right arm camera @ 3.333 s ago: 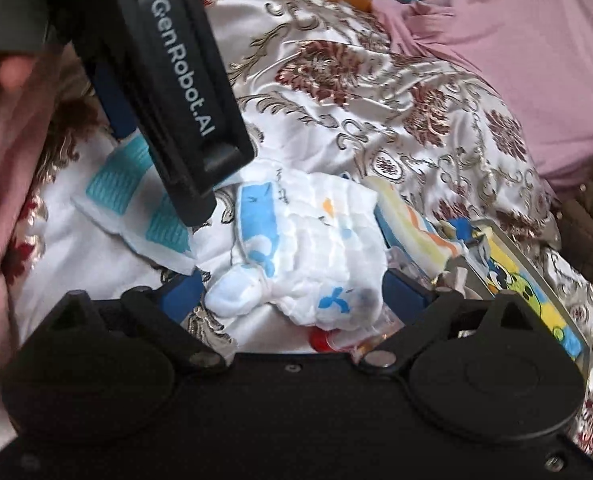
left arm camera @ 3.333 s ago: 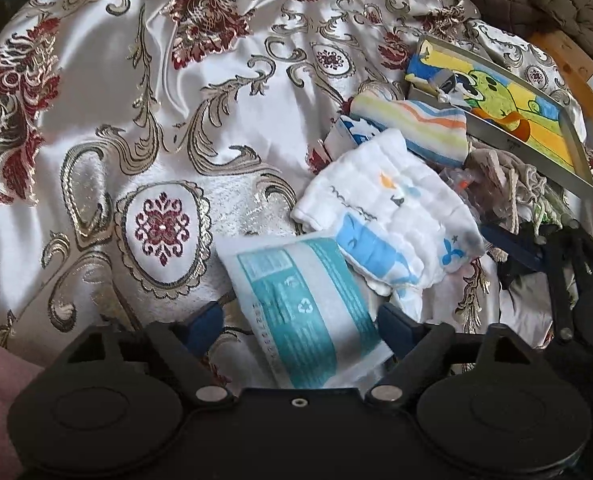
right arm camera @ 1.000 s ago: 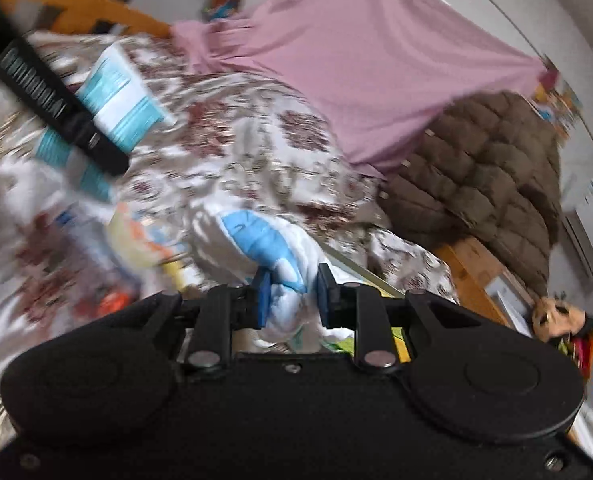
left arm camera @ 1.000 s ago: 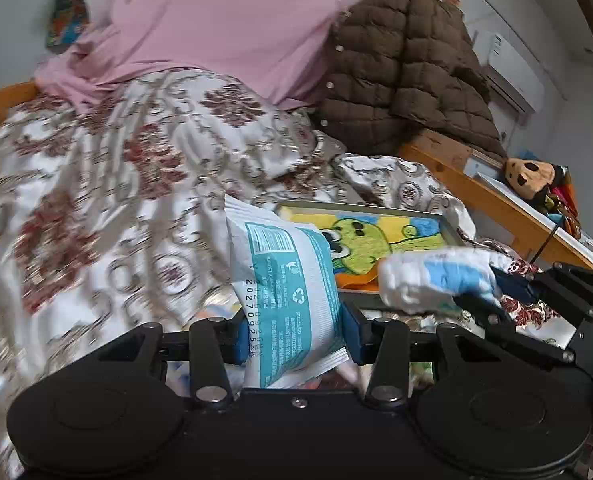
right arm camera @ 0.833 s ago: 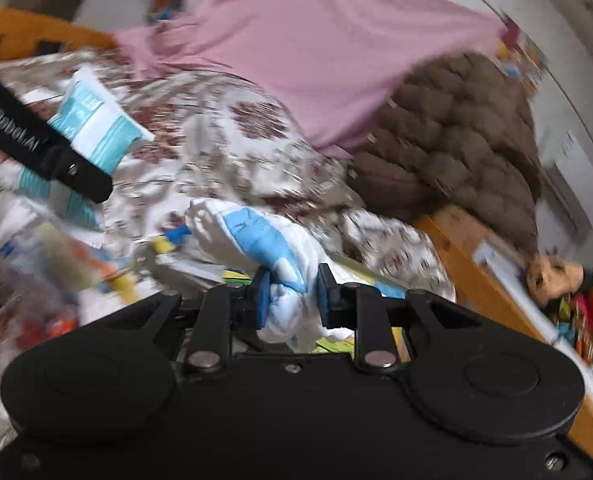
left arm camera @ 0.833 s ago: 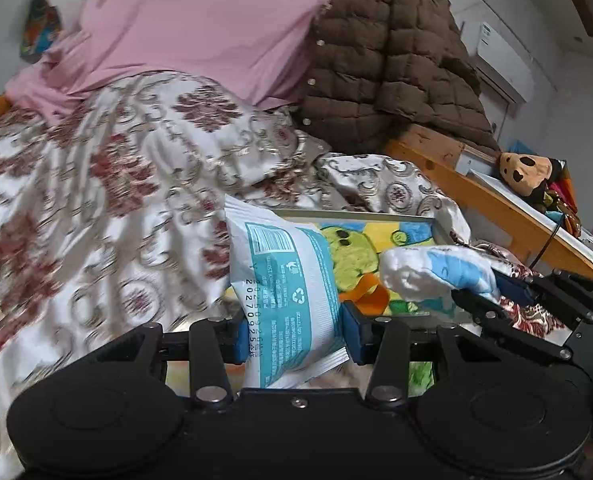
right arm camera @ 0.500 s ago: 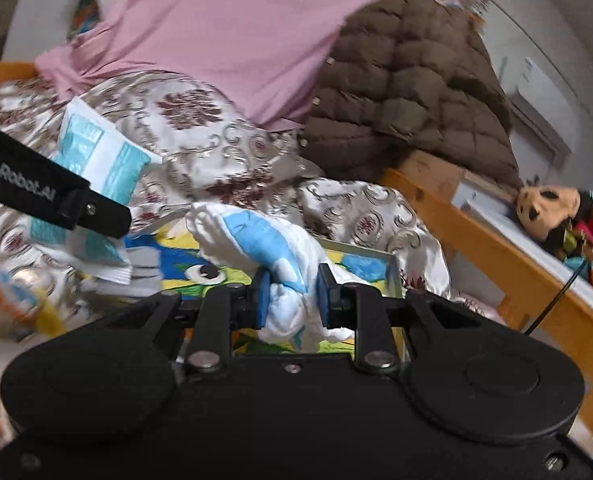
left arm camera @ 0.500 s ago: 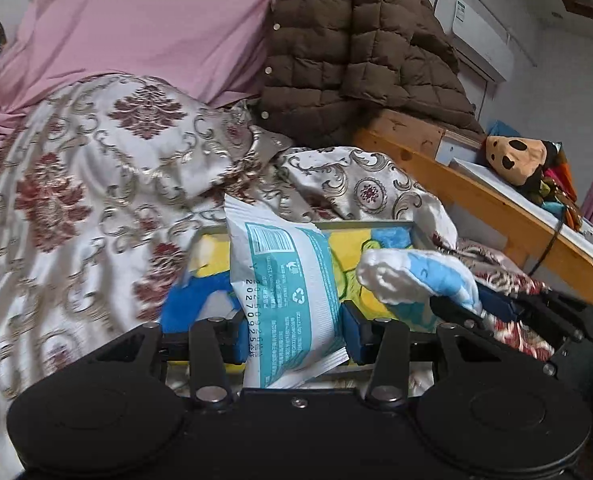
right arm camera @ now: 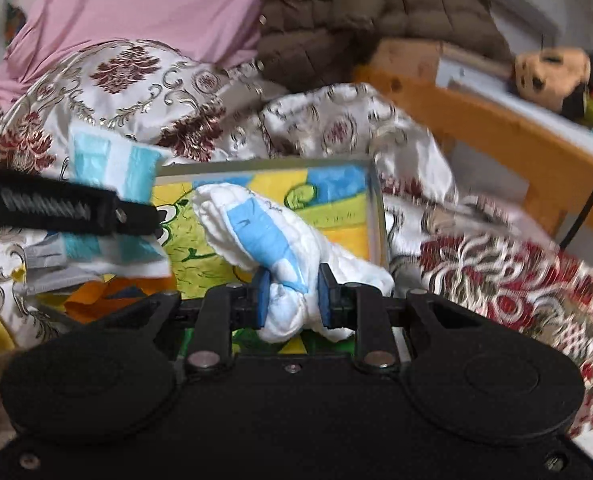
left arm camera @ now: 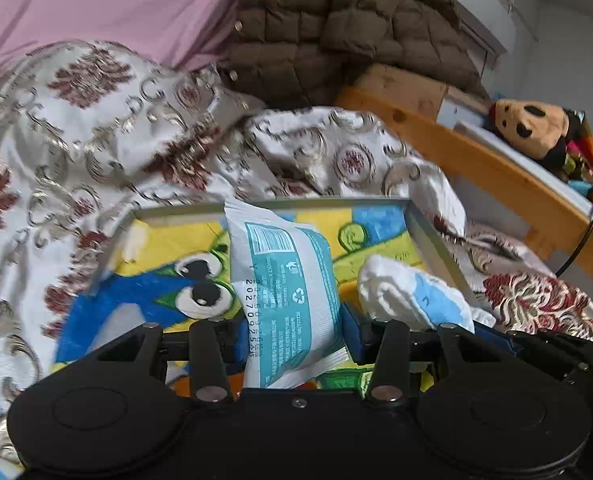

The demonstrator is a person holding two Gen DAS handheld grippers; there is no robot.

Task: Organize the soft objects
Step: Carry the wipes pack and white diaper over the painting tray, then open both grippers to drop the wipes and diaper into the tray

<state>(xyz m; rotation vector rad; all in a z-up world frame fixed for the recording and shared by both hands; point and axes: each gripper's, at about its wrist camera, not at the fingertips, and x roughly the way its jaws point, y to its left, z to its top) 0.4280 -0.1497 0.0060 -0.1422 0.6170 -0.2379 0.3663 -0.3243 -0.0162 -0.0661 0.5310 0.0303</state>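
Observation:
My left gripper (left arm camera: 292, 336) is shut on a white and teal soft packet (left arm camera: 286, 292), which stands up between the blue pads above a cartoon-printed tray (left arm camera: 280, 205). My right gripper (right arm camera: 292, 296) is shut on a bunched white cloth with blue patches (right arm camera: 272, 236), held over the same tray (right arm camera: 378, 216). In the left wrist view that cloth (left arm camera: 412, 296) shows at the right, just above the right gripper's black frame. In the right wrist view the packet (right arm camera: 108, 168) and the left gripper's black finger (right arm camera: 64, 208) reach in from the left.
The tray lies on a cream and maroon patterned bedspread (left arm camera: 96, 120). Behind it are a pink sheet (left arm camera: 96, 4) and a brown quilted jacket (left arm camera: 336, 20). A wooden bed rail (left arm camera: 496, 172) runs along the right, with a plush toy (left arm camera: 532, 128) beyond it. Loose items (right arm camera: 36, 268) lie left of the tray.
Both grippers have swung right and slightly down with their loads, from over the bedspread to above the tray. The tray now fills the middle of both views. Grips are unchanged.

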